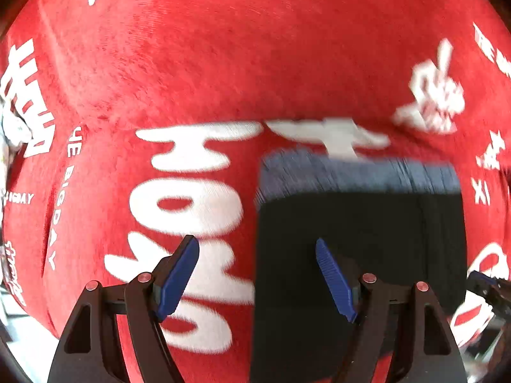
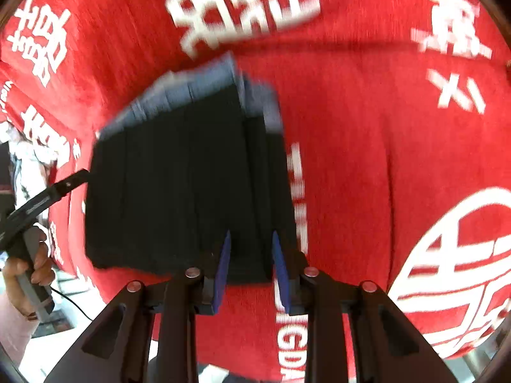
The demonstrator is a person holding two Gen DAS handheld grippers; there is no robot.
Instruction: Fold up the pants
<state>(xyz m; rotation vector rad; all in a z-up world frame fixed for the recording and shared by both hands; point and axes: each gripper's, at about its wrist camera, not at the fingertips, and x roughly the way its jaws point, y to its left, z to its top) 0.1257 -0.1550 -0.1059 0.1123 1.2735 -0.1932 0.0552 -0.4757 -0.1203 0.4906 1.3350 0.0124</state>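
The folded black fabric pants with a blue-grey ribbed waistband [image 1: 357,239] lie as a flat rectangular stack on the red plush cloth printed with white characters and letters [image 1: 223,63] that covers the table. Motion blur smears the waistband and the print in both views, so seams and folds in the black fabric cannot be made out, and the stack's near edge in the left wrist view is cut off by the frame and the gripper's arms.

The left tongs [image 1: 257,277] stand wide apart above the cloth, nothing between the blue pads; one pad [image 1: 177,279] hangs over the white lettering, the other over the pants' left part (whether it touches the fabric cannot be told).

The right tongs [image 2: 250,271] are narrowly parted at the near right corner of the stack. The corner sits between the blue pads [image 2: 223,271], yet blur hides whether they press on it.

Only the right wrist view shows the whole outline of the stack [image 2: 188,178], waistband at the far end, and at its left edge the other gripper's black body with a hand [image 2: 30,271] around its grey handle, a pale sleeve below. The left wrist view catches only a sliver of the right gripper at its right border.
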